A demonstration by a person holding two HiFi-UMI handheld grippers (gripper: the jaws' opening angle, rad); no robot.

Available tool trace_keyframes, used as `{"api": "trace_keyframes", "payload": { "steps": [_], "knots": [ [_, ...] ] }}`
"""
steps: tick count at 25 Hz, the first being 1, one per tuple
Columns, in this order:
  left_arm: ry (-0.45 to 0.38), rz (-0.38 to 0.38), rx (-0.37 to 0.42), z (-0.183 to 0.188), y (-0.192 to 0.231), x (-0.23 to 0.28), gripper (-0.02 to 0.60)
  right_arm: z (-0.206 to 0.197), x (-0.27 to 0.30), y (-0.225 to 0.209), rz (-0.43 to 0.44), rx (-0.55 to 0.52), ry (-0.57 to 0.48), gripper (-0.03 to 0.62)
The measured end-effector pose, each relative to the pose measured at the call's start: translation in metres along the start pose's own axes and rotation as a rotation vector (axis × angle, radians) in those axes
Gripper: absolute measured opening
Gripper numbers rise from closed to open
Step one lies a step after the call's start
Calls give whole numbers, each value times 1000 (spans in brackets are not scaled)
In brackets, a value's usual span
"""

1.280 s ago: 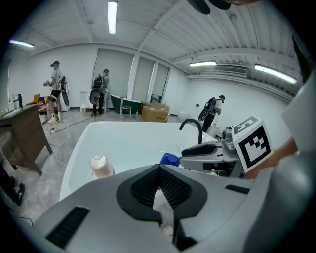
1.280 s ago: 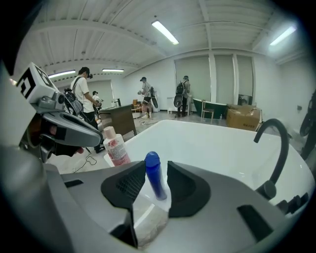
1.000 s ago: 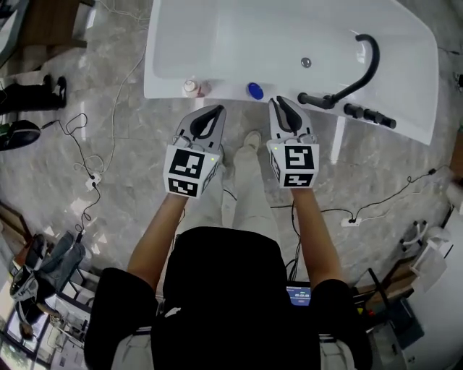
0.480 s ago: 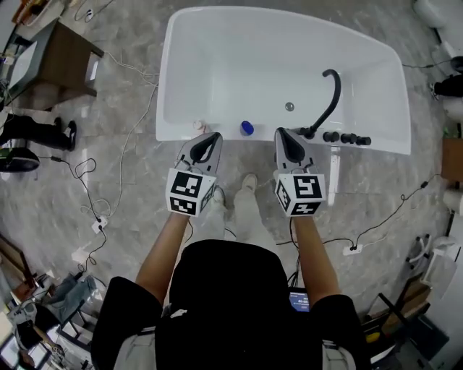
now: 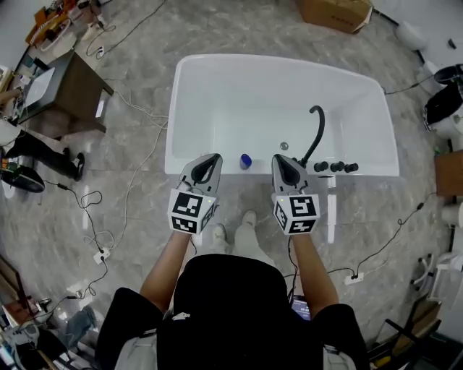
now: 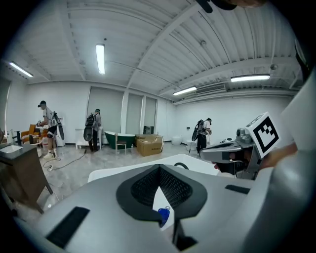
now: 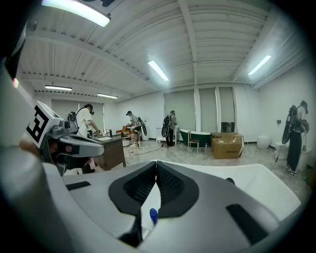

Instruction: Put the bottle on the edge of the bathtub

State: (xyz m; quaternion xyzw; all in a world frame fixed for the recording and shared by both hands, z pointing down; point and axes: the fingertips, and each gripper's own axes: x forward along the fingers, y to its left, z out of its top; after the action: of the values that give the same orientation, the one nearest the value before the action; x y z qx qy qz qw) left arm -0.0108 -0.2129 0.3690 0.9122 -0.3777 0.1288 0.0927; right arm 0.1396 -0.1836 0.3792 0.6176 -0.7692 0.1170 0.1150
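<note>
A small bottle with a blue cap (image 5: 246, 161) stands on the near rim of the white bathtub (image 5: 175, 115). My left gripper (image 5: 212, 158) hovers above the rim just left of the bottle, its jaws shut and empty. My right gripper (image 5: 281, 160) hangs just right of the bottle, also shut on nothing. In the left gripper view the blue cap (image 6: 163, 214) shows through the gap below the closed tips (image 6: 159, 169). The right gripper view shows the same cap (image 7: 153, 214) under its closed tips (image 7: 156, 164).
A black curved faucet (image 5: 315, 134) and dark knobs (image 5: 334, 167) sit on the tub's right near rim. A brown table (image 5: 72, 94) stands to the left, and cables (image 5: 94, 217) trail over the marble floor. A cardboard box (image 5: 334, 13) lies beyond the tub.
Both grippers have lifted up from the tub's rim, side by side. The blue-capped bottle has stayed on the rim. A second small bottle seen earlier is now hidden behind the left gripper.
</note>
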Motion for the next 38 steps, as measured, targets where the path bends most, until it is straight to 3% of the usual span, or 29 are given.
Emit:
{"api": "trace_keyframes", "payload": {
  "steps": [12,25,38],
  "knots": [
    [-114,2,58,69,-2,-27,9,62,-20,13,14,-55,-129,25],
    [-208,12,86,112,-13,-42,9,118,-39,17,24,-101,-232,25],
    [-225,16,83,117,-18,-50,9,118,-47,21,12,-106,-237,25]
  ]
}}
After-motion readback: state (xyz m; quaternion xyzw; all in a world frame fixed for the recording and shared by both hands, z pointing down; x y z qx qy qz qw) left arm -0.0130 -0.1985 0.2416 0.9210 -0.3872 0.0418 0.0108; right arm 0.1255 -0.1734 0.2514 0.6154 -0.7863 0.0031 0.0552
